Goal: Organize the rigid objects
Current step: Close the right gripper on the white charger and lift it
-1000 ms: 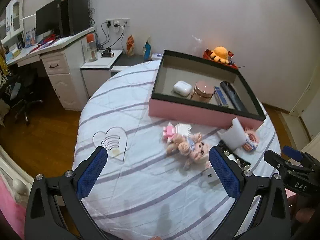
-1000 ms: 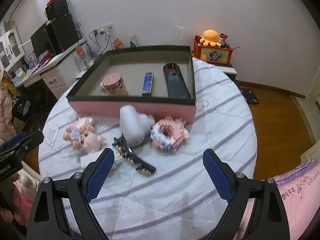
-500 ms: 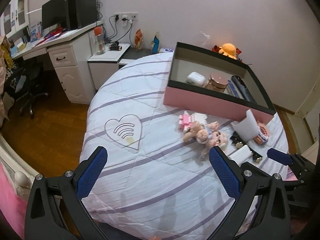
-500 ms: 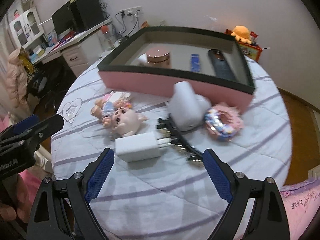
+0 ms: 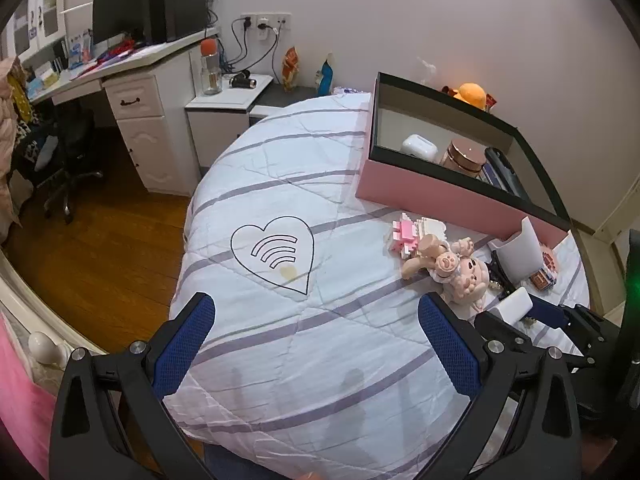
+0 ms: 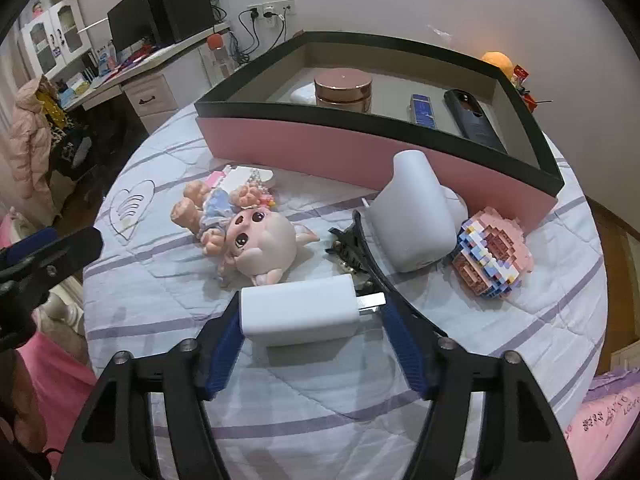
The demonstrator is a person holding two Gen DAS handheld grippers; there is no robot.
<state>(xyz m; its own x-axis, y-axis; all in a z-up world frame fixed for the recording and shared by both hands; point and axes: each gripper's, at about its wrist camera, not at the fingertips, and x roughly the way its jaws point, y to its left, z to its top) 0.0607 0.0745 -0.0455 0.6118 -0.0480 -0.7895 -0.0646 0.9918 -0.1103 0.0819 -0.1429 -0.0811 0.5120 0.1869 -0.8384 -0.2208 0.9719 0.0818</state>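
Note:
A white charger plug (image 6: 298,310) lies on the round striped table (image 6: 480,320). My right gripper (image 6: 310,320) straddles it: the left pad touches its side, the right pad is by its prongs. It also shows in the left wrist view (image 5: 514,306). Behind it lie a pig doll (image 6: 256,244), a black hair clip (image 6: 360,248), a white cup-shaped object (image 6: 416,216) and a brick-built donut (image 6: 494,256). The pink box (image 6: 360,148) holds a rose-gold jar (image 6: 343,90), a white earbud case (image 5: 418,146), a blue item (image 6: 423,109) and a black remote (image 6: 474,120). My left gripper (image 5: 316,334) is open and empty, over the table's left part.
A pink and white brick toy (image 5: 412,232) lies left of the doll. A heart drawing (image 5: 274,252) marks the cloth. A desk (image 5: 136,80) and a nightstand (image 5: 224,108) stand beyond the table's far left edge. The wall is close behind the box.
My right gripper has moved down and forward onto the charger plug and narrowed around it. My left gripper has drifted left, away from the objects, still open.

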